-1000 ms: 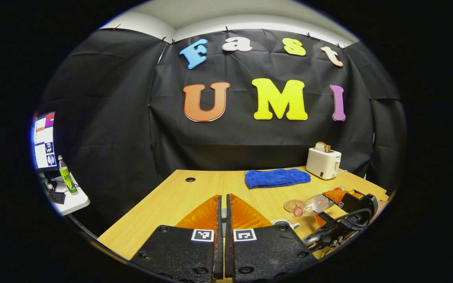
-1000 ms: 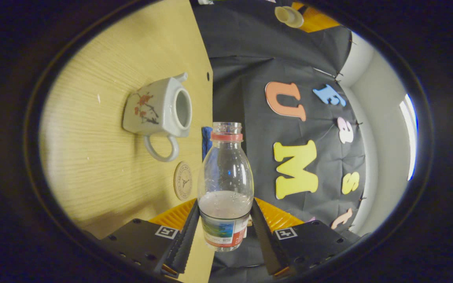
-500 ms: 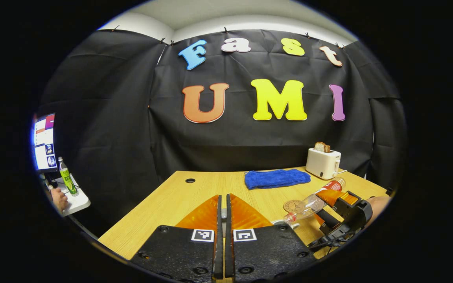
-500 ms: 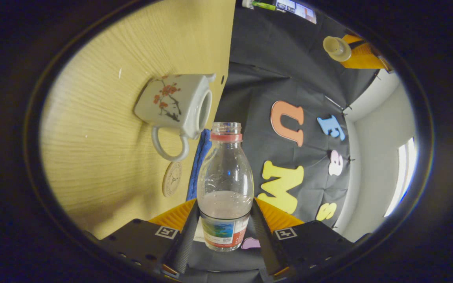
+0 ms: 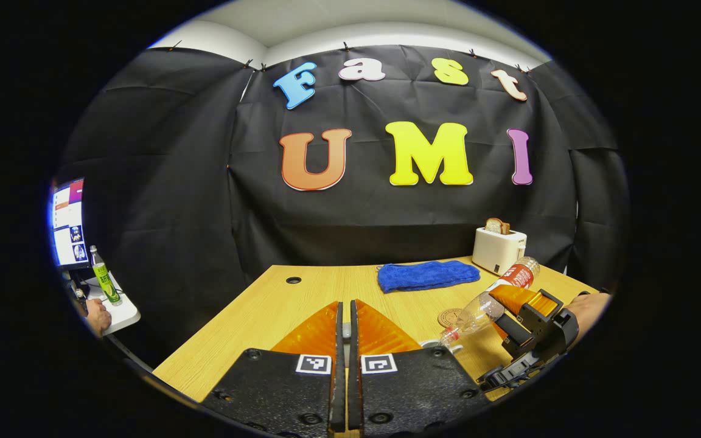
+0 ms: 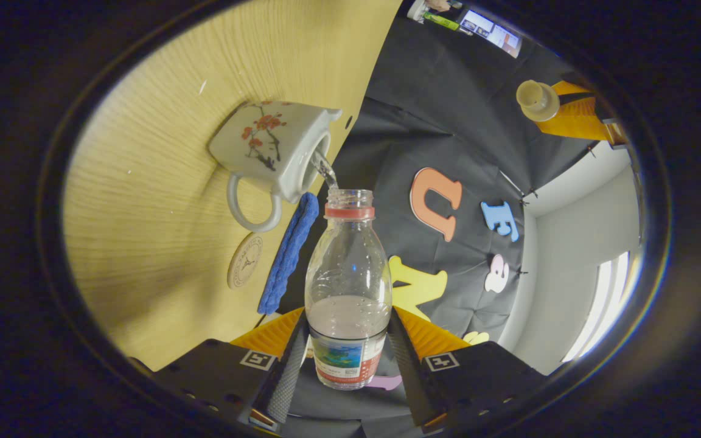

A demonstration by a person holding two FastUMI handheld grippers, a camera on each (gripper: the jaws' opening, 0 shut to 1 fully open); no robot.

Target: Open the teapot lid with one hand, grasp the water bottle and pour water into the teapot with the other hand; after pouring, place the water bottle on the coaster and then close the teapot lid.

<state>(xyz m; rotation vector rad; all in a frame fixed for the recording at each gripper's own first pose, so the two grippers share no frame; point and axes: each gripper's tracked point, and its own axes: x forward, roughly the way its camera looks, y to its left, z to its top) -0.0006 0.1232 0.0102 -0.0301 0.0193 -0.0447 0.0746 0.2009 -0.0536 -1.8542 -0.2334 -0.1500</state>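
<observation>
The right gripper [image 6: 347, 347] clamps the water bottle [image 6: 348, 286]. The left gripper [image 5: 344, 340] is closed, holding the lid [image 6: 537, 100]. Since half a second ago, the bottle has tipped further and water now streams into the teapot [image 6: 268, 149].

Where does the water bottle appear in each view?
Left gripper view: water bottle at lower right, tilted, neck down-left, above the table.
Right gripper view: water bottle at centre, between the right gripper fingers.
Shared landmark: blue towel.
</observation>
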